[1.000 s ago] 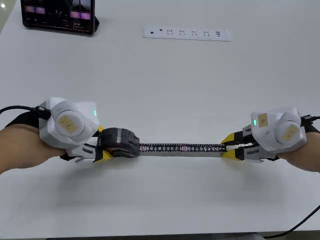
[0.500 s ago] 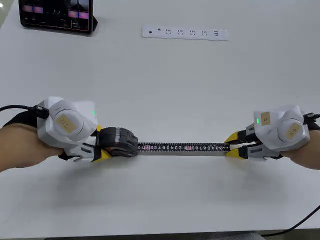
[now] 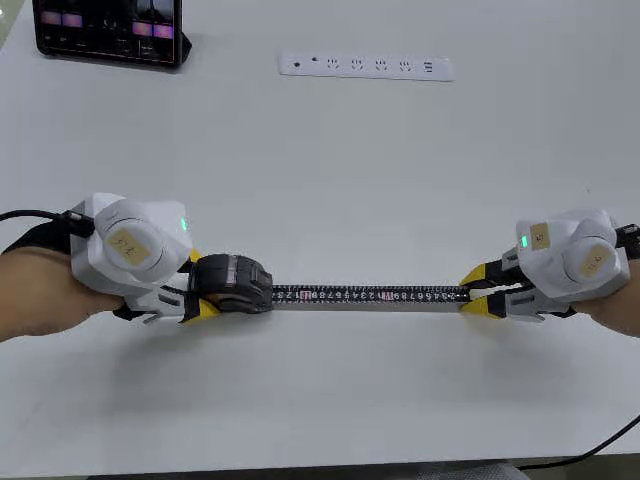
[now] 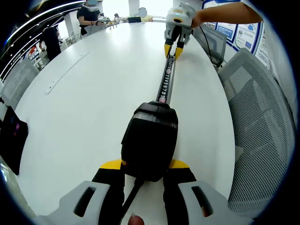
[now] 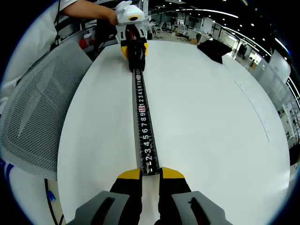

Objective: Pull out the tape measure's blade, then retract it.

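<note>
Near edge of table (image 3: 320,160) | left gripper (image 3: 205,287) clenched on tape measure case (image 3: 235,284) | right gripper (image 3: 470,292) pinching blade (image 3: 370,295) tip | blade straight between them, parallel to edge; retraction should run leftward

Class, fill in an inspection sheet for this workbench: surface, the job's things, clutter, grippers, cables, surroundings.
Surface: white table, flat.
Job's things: tape measure case; blade drawn out straight between the grippers.
Clutter: power strip and black lit-screen device at the far edge.
Grippers: left gripper shut on the case; right gripper shut on the blade's tip.
Cables: black cable behind the left gripper; second cable at the near right edge.
Surroundings: mesh chair beside the table; people at its far end.
</note>
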Motion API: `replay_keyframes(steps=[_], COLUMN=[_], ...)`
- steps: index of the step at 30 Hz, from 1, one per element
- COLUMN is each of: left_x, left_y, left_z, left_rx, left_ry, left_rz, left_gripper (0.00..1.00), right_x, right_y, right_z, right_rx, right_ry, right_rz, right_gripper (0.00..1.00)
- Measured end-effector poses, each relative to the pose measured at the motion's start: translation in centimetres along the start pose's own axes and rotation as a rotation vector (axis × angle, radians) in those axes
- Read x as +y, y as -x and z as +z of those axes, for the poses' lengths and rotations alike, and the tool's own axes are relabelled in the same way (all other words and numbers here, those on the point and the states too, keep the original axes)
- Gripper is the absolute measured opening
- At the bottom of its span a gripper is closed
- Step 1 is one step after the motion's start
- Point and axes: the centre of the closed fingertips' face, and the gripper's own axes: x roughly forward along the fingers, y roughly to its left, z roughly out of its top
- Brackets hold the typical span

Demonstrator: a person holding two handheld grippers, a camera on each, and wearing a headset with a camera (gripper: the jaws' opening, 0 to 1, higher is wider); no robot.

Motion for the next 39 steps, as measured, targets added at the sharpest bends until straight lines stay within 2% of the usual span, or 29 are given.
replay_keyframes(steps=[16, 23, 39], left_x=[0.06, 0.06, 0.12], left_y=[-0.12, -0.12, -0.11], left_z=[0.20, 0.12, 0.14], left_rx=[0.008, 0.017, 0.019], left_ry=[-0.001, 0.002, 0.002], left_rz=[0.005, 0.010, 0.011], left_gripper=[0.27, 0.28, 0.28], right_x=[-0.14, -0.19, 0.12], right_y=[-0.17, -0.22, -0.19], right_z=[-0.17, -0.30, 0.05], right_rx=[0.025, 0.040, 0.052], right_ry=[-0.016, 0.005, 0.015], right_rz=[0.014, 0.032, 0.027], right_gripper=[0.10, 0.11, 0.12])
